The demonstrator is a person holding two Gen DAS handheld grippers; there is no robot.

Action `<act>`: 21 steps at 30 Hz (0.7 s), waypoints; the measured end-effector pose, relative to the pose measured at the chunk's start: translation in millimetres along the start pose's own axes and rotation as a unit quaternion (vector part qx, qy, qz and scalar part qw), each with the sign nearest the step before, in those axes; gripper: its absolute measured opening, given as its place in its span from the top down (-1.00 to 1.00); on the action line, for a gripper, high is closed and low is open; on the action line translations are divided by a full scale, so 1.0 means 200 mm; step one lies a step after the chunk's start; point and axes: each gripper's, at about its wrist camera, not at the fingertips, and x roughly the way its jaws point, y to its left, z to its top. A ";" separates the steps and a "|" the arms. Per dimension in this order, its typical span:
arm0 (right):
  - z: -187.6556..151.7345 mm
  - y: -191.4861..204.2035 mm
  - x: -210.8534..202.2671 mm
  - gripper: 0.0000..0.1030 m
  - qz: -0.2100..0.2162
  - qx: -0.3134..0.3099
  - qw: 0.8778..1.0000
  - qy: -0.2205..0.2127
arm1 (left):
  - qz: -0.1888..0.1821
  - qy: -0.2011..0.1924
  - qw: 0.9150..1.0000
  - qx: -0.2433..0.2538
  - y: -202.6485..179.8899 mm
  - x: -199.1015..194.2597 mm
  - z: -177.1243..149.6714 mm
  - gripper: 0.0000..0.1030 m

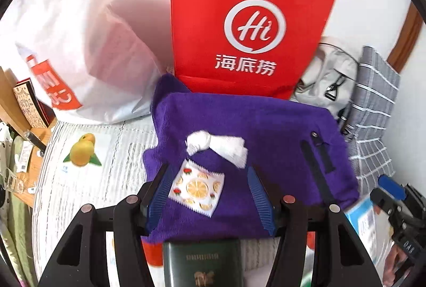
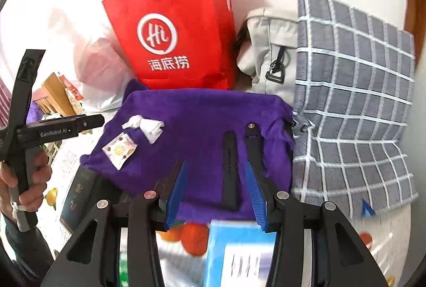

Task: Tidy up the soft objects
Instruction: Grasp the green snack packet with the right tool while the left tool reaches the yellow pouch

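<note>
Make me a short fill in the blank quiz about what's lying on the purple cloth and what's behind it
1. The knotted white cloth and the fruit-print packet both lie on the ____ cloth.
2. Behind that cloth stands a ____ paper bag with a white logo.
3. The fruit-print packet lies ____ the knotted white cloth, as seen from the tongs.
4. The two black straps lie on the cloth's ____ side.

Missing words: purple; red; nearer than; right

Home bedroom, quilted bed [image 1: 127, 143], pillow [image 2: 354, 89]

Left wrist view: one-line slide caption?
Open left gripper above a fruit-print packet and knotted white cloth on a purple towel.
</note>
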 end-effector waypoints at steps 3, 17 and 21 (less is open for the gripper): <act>-0.10 0.07 -0.11 0.10 -0.002 -0.009 1.000 -0.006 | -0.010 -0.001 1.000 -0.006 0.01 -0.07 -0.07 -0.10; -0.59 0.38 -0.26 -0.06 0.040 -0.021 0.998 0.039 | -0.047 -0.006 0.999 -0.020 0.11 -0.39 -0.52 -0.10; -0.71 0.45 -0.23 -0.06 0.034 -0.032 0.998 0.051 | -0.055 -0.010 0.998 -0.036 0.16 -0.42 -0.64 -0.10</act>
